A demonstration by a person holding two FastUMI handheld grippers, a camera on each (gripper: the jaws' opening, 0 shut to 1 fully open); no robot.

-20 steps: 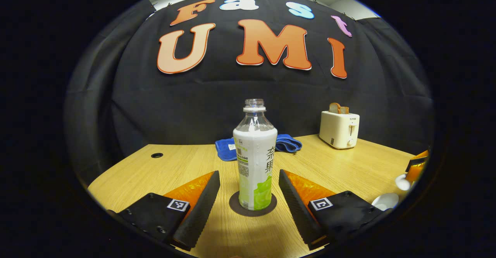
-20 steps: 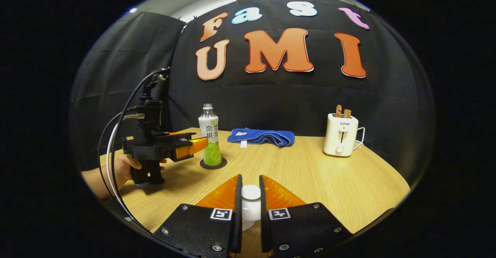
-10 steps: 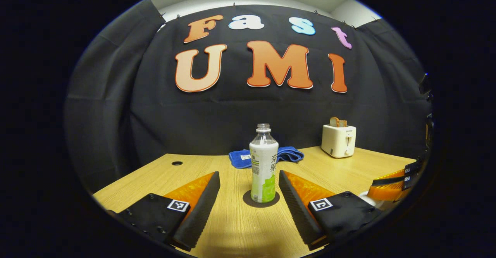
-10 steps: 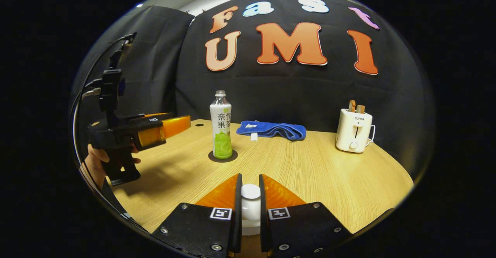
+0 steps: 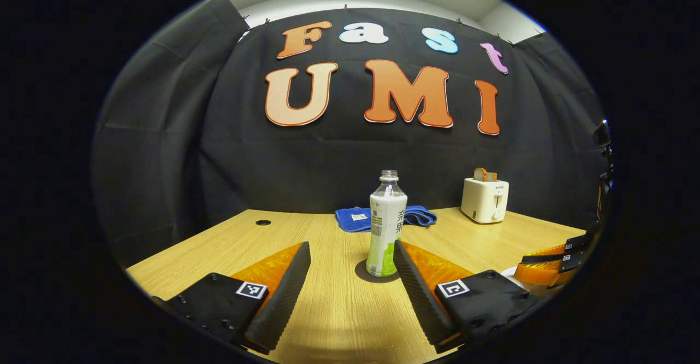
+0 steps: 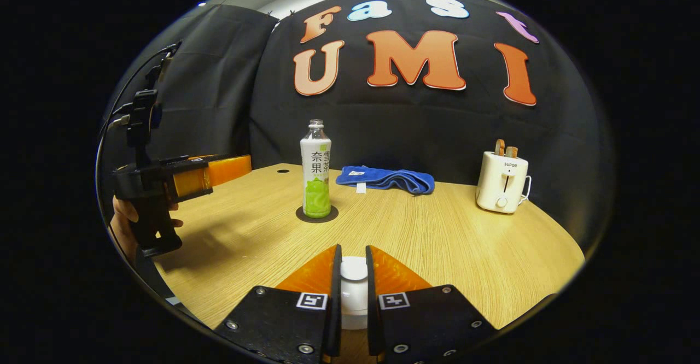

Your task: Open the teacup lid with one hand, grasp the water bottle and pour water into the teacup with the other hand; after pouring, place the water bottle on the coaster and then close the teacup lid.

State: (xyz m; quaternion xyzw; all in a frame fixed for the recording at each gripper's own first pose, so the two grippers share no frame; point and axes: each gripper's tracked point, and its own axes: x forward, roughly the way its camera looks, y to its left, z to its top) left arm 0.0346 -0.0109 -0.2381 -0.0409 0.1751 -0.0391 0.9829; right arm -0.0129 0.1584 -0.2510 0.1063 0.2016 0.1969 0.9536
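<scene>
Left claw (image 5: 350, 254) spread wide, empty, held above the bench (image 5: 339, 320). Right claw (image 6: 354, 274) pinching the white teacup lid (image 6: 354, 276) between both fingers. Uncapped water bottle (image 6: 316, 170) upright on the dark coaster (image 6: 317, 215), near a blue towel (image 6: 385, 178); white toaster (image 6: 502, 182) well apart.

A staged recording booth is indicated, not a lived-in home: black cloth (image 6: 415, 129) is hung as the wall behind a wood-grain desk (image 6: 437, 244). Household props are set out on it: a toaster (image 6: 502, 182) holding bread and a folded blue towel (image 6: 385, 179).
</scene>
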